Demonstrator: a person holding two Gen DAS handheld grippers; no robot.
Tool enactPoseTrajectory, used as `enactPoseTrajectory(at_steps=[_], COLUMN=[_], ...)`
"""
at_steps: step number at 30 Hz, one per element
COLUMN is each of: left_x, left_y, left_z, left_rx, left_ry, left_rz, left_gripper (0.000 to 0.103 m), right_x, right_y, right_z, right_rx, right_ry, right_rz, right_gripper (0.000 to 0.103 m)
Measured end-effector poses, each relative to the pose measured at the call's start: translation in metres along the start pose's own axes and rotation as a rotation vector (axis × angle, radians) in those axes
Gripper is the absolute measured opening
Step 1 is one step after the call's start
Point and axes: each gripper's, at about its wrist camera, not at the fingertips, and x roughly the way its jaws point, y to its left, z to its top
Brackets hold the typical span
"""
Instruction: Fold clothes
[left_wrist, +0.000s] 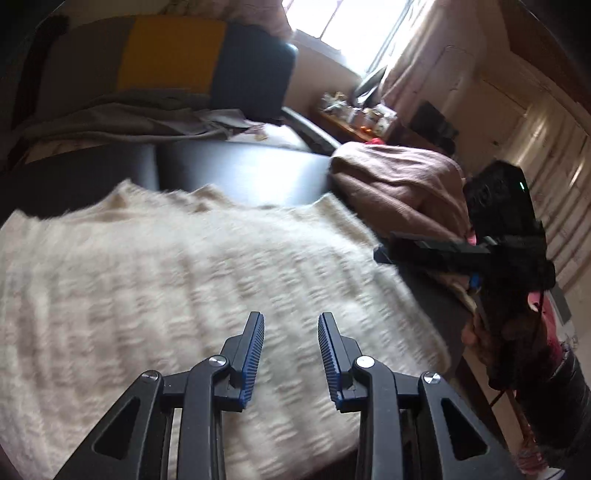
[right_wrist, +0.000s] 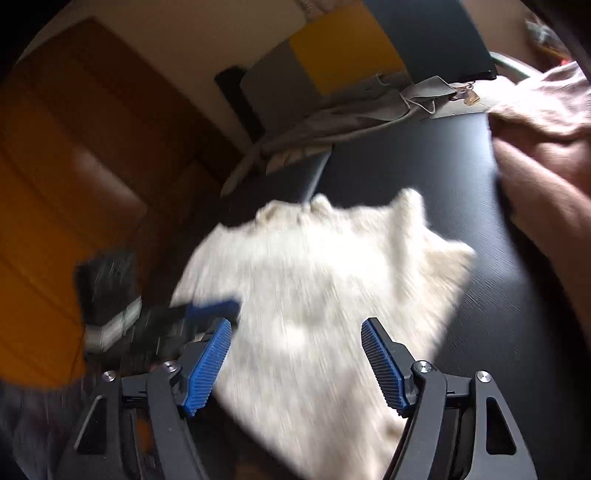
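A cream knitted sweater (left_wrist: 184, 280) lies spread on a dark table (left_wrist: 240, 170). In the left wrist view my left gripper (left_wrist: 291, 317) hovers over its near part, jaws apart with nothing between them. My right gripper (left_wrist: 384, 253) reaches in from the right over the sweater's right edge, held by a hand (left_wrist: 472, 332). In the right wrist view the right gripper (right_wrist: 296, 325) stands wide open above the sweater (right_wrist: 325, 280), its pads clear of the cloth. The left gripper (right_wrist: 214, 308) shows as a blur at the sweater's left edge.
A pinkish-brown garment (left_wrist: 399, 181) is heaped on the table's right side (right_wrist: 546, 155). A grey garment (left_wrist: 110, 118) lies at the far edge below a grey, yellow and blue chair back (left_wrist: 173, 55). A cluttered shelf (left_wrist: 354, 114) stands by the window.
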Motion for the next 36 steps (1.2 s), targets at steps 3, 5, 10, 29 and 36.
enactPoseTrajectory(at_steps=[3, 5, 10, 29, 36], left_x=[0.008, 0.012, 0.005, -0.174, -0.148], left_y=[0.016, 0.022, 0.019, 0.213, 0.23], left_z=[-0.017, -0.027, -0.028, -0.11, -0.101], left_rx=[-0.053, -0.087, -0.079, -0.344, -0.324], left_ry=[0.025, 0.013, -0.002, -0.135, -0.081], left_rz=[0.002, -0.02, -0.028, -0.021, -0.19], left_gripper=[0.03, 0.03, 0.03, 0.039, 0.039], right_x=[0.034, 0.047, 0.047, 0.137, 0.142], right_y=[0.001, -0.005, -0.004, 0.102, 0.1], right_z=[0.01, 0.009, 0.002, 0.025, 0.011], right_rx=[0.025, 0.023, -0.017, -0.228, -0.348], right_ry=[-0.009, -0.001, -0.034, 0.041, 0.02], right_rz=[-0.145, -0.3, -0.37, -0.241, -0.239], right_gripper=[0.074, 0.068, 0.065, 0.09, 0.103])
